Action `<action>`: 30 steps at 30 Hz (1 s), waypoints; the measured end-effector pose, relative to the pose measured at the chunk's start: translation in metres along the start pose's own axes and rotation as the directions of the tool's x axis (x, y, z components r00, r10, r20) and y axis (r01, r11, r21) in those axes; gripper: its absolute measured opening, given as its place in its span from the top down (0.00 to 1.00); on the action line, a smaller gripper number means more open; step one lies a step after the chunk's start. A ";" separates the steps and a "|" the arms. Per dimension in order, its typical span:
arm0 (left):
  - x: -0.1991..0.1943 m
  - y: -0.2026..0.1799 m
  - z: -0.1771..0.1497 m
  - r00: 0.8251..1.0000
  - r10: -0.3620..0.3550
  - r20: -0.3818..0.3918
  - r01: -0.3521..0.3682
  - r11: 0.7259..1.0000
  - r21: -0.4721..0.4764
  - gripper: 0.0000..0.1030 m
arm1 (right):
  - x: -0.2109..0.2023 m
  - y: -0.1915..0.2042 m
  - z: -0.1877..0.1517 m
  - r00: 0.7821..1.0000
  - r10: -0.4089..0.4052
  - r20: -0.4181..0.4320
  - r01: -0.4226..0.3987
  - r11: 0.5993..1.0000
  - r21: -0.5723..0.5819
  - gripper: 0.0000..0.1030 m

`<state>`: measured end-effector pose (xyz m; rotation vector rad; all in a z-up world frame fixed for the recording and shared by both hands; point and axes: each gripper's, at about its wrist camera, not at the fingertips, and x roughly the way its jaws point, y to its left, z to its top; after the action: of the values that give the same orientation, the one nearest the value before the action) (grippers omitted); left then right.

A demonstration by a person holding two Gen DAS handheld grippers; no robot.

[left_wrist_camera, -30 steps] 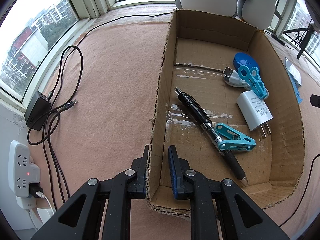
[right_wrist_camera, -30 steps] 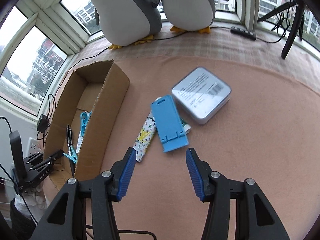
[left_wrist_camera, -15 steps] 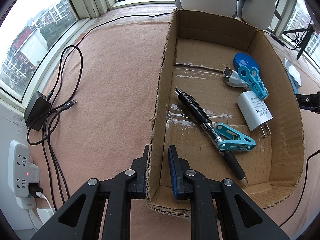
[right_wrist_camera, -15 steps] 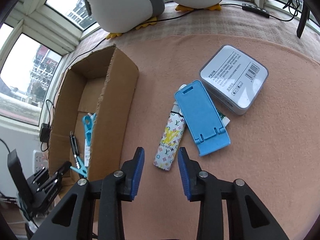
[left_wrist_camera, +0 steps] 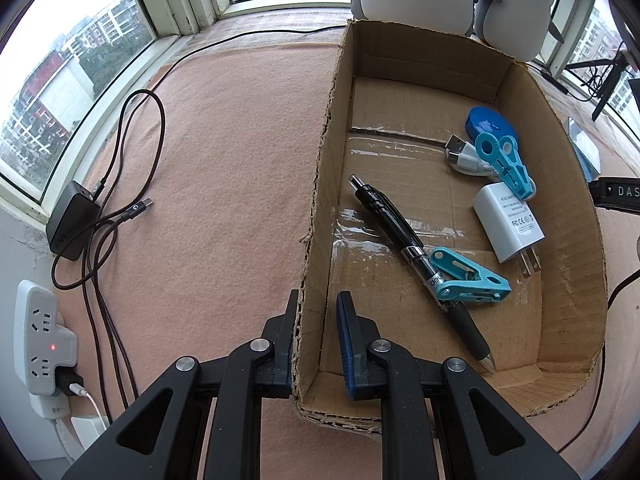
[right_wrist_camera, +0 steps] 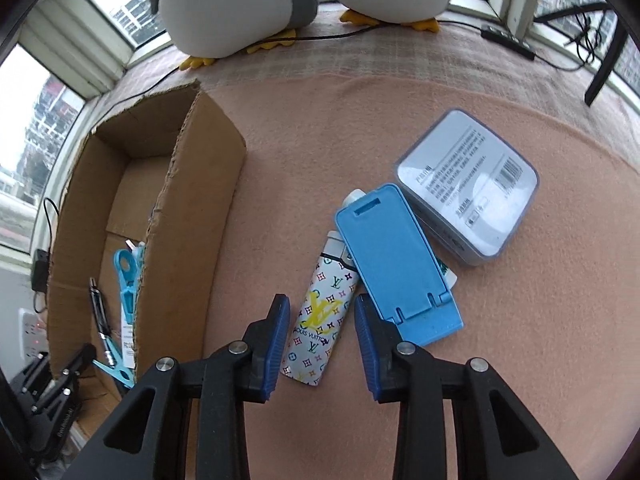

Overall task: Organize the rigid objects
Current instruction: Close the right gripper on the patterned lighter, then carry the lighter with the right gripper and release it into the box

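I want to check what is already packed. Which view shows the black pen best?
The left wrist view. There the pen lies whole on the box floor, a teal clip on its barrel. In the right wrist view the pen is a small, thin sliver beside the box wall.

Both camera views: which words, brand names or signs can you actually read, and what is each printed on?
"LOUIS VUITTON", with "LV" monograms: on the patterned lighter.
"FC", "CE" and "MADE IN CHINA": on the white charger; its other lines are too small to read.
"DAS": on a black bar at the picture's edge, cut off.
Printed lines and a barcode: on the grey box, too blurred to read.
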<state>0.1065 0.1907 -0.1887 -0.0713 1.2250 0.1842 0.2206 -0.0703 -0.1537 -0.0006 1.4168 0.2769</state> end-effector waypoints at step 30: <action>0.000 0.000 0.000 1.000 0.004 0.001 -0.004 1.000 0.003 0.84 | -0.040 0.004 -0.044 0.994 0.091 0.061 -0.082 0.987 -0.135 0.80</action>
<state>0.1060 0.1902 -0.1885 -0.0664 1.2249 0.1856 0.1720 -0.0814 -0.1209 -0.0385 1.3314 0.4391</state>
